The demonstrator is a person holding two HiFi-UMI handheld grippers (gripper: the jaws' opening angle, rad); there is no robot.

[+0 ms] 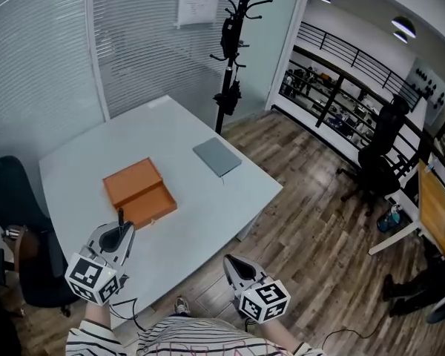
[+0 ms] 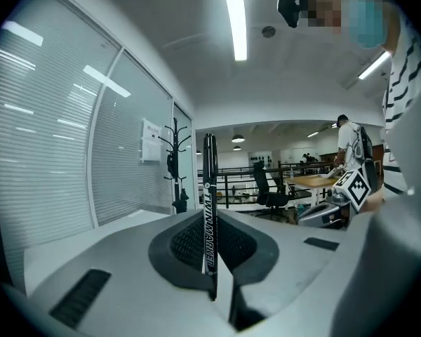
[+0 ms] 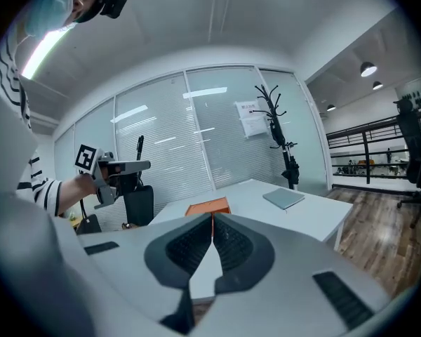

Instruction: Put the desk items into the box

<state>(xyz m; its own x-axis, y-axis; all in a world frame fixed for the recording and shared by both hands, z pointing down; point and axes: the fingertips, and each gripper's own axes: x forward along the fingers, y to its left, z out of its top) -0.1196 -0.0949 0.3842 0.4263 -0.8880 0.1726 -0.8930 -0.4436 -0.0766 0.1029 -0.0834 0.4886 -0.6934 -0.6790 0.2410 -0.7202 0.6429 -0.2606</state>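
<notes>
One slim black marker (image 2: pixel 209 188), shallow orange box (image 1: pixel 139 191), smooth white table (image 1: pixel 204 225)

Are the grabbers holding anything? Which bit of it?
The left gripper pinches a black marker by its lower end; the rest sticks up. The right gripper is shut and holds nothing.

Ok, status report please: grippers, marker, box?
Left gripper shut on marker, marker upright. Right gripper shut, empty. Box looks open on table. Notebook apart from it, not in the way.
</notes>
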